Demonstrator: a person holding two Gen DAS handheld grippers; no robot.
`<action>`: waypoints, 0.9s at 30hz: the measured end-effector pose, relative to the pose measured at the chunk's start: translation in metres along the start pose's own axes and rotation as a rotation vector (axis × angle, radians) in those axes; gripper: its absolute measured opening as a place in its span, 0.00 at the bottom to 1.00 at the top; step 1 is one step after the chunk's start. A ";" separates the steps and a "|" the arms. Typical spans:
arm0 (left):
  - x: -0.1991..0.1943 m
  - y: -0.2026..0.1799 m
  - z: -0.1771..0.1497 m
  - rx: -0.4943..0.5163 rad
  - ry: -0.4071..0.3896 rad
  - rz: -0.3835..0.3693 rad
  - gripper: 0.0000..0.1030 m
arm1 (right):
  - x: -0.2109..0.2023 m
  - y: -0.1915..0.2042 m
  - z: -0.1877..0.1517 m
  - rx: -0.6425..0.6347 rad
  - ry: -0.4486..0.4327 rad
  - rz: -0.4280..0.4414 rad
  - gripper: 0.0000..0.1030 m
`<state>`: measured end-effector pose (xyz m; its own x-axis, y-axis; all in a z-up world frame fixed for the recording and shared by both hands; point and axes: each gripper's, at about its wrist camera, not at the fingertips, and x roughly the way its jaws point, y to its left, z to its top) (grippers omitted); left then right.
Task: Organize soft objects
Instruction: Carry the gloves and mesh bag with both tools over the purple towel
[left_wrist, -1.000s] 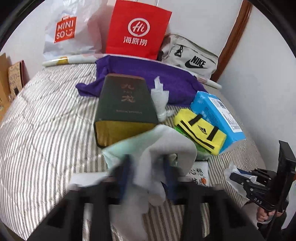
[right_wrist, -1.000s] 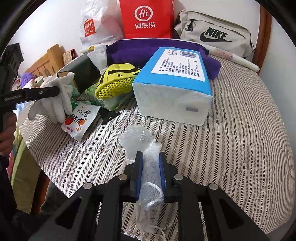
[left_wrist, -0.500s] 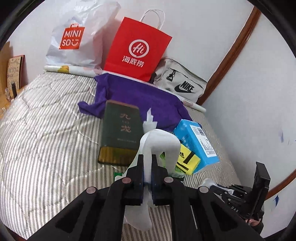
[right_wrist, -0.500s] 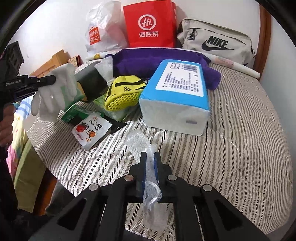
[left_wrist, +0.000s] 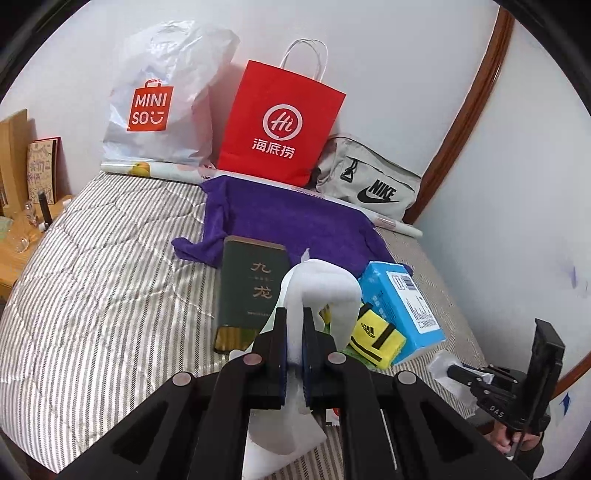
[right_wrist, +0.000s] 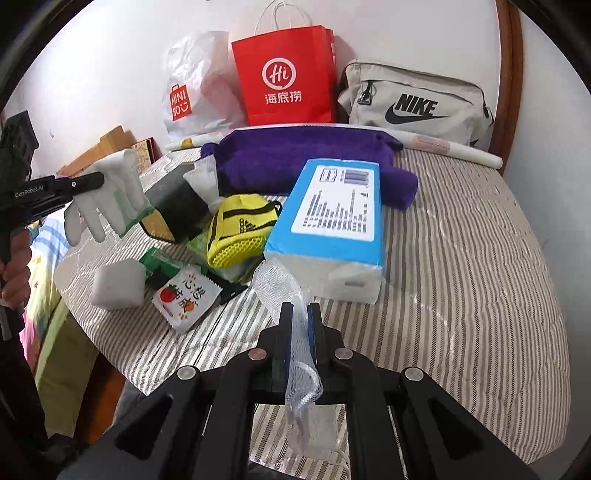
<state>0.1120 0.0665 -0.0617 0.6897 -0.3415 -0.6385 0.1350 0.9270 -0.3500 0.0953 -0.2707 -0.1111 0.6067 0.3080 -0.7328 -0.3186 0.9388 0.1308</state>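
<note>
Striped bedding (right_wrist: 461, 258) covers the bed beneath both grippers. On the left gripper (left_wrist: 294, 325), the jaws stand narrow, pinching a white glove (left_wrist: 325, 291) lifted clear above the dark green box (left_wrist: 251, 288). On the right gripper (right_wrist: 300, 321), the jaws are likewise nearly closed, clamping a white foam net sleeve (right_wrist: 284, 291) just beside the blue tissue pack (right_wrist: 332, 218). Farther off lie a yellow sock (right_wrist: 240, 229), a white sponge (right_wrist: 118, 288) and a purple towel (right_wrist: 314, 158).

A home bedroom: a striped quilted bed (left_wrist: 92, 295) fills the frame, shopping bags (left_wrist: 280, 122) against the wall behind.
</note>
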 end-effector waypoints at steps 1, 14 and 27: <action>0.000 0.000 0.001 -0.002 -0.001 0.002 0.06 | -0.001 0.000 0.002 0.001 -0.003 0.004 0.07; -0.003 0.007 0.031 -0.011 -0.031 0.029 0.06 | -0.012 -0.003 0.043 0.006 -0.051 0.032 0.06; 0.020 0.019 0.072 -0.007 -0.020 0.083 0.06 | 0.007 -0.009 0.109 -0.027 -0.088 0.024 0.06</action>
<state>0.1796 0.0881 -0.0322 0.7122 -0.2604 -0.6519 0.0722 0.9509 -0.3009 0.1823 -0.2602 -0.0444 0.6601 0.3437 -0.6679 -0.3526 0.9269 0.1285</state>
